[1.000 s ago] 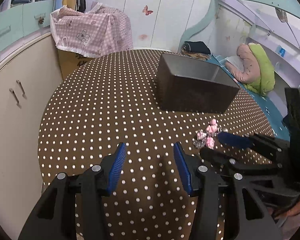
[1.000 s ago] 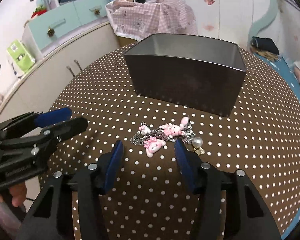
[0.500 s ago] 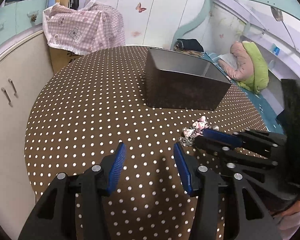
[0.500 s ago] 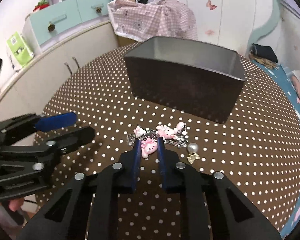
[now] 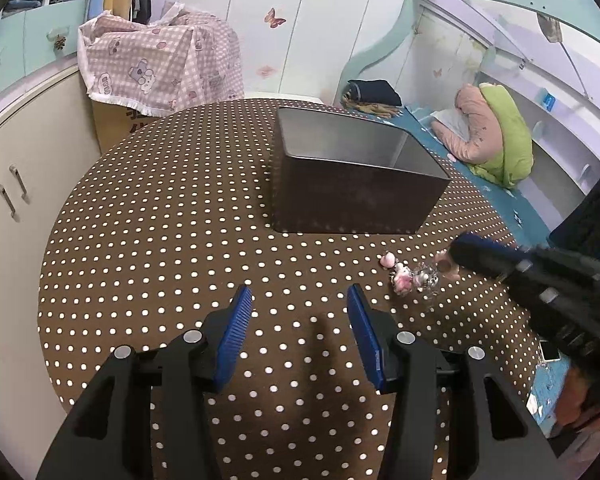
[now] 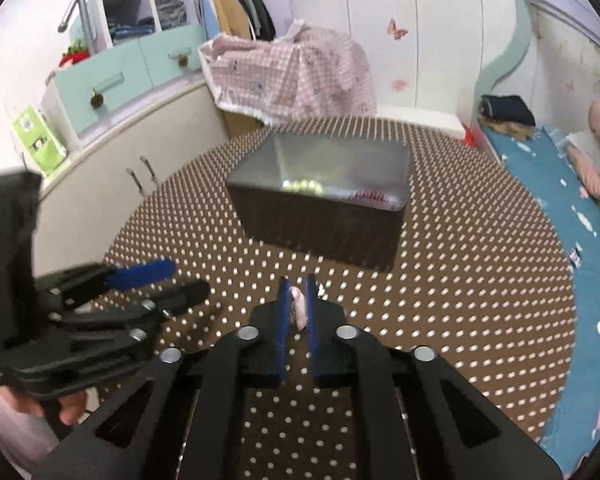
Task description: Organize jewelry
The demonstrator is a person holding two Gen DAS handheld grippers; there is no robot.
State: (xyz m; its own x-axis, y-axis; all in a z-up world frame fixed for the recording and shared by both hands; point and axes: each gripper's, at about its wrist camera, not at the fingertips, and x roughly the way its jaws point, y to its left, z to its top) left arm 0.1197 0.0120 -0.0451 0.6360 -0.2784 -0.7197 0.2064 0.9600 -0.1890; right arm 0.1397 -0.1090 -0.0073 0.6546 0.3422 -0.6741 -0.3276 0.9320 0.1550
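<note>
A child's bedroom in a home. Butterfly stickers (image 5: 275,17) dot the white wardrobe doors on the far wall, a bunk bed (image 5: 500,208) with a mint frame and blue sheet runs along the right, and clothes (image 6: 236,4) hang far left above mint drawers (image 6: 112,80). A polka-dot table (image 5: 160,220) stands near.

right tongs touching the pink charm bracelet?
Touching. Right wrist view: right tongs are shut on a pink charm of the charm bracelet, pinched between both blue pads.

Right gripper (image 6: 296,300) lower centre, blue pads pinching pink charm (image 6: 299,306); dark rectangular metal box (image 6: 320,208) centre, polka-dot brown tablecloth (image 6: 460,280).
</note>
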